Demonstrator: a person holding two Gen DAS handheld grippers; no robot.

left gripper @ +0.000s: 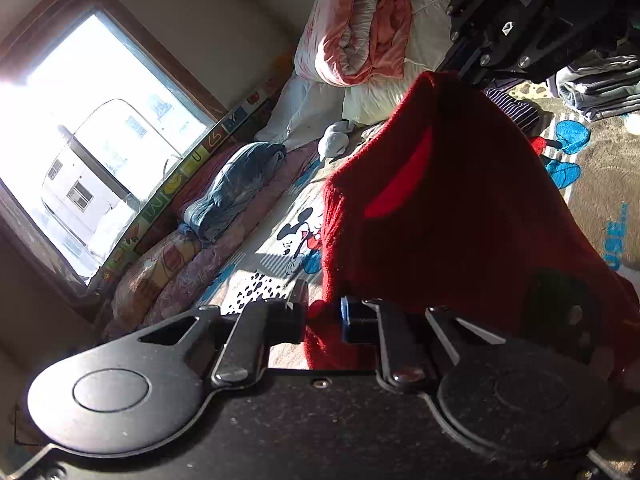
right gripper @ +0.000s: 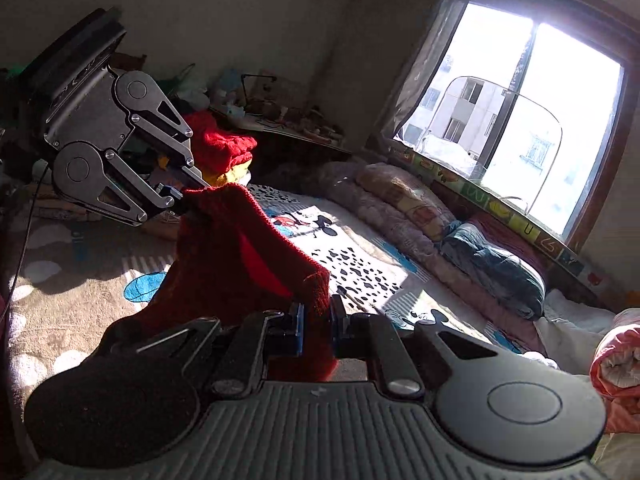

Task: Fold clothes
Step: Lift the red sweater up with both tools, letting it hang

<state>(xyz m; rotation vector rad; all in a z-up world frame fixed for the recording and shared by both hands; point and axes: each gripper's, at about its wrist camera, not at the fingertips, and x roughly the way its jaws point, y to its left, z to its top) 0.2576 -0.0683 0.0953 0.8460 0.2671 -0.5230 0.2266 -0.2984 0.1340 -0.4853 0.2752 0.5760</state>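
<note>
A dark red knitted garment (left gripper: 460, 208) hangs stretched in the air between my two grippers, above a bed. My left gripper (left gripper: 324, 314) is shut on one edge of it, low in the left wrist view. The right gripper (left gripper: 466, 74) holds the far upper corner there. In the right wrist view my right gripper (right gripper: 316, 320) is shut on a fold of the red garment (right gripper: 224, 264), and the left gripper (right gripper: 182, 198) pinches the opposite corner at upper left. The cloth sags between them, with a brighter red inner side showing.
Below lies a cartoon-print bed cover (right gripper: 360, 256). Rolled quilts (right gripper: 400, 200) and a blue bundle (right gripper: 496, 268) line the window side. A pink duvet (left gripper: 360, 28) sits at the head. Folded grey clothes (left gripper: 600, 88) and a red and yellow pile (right gripper: 220, 148) lie nearby.
</note>
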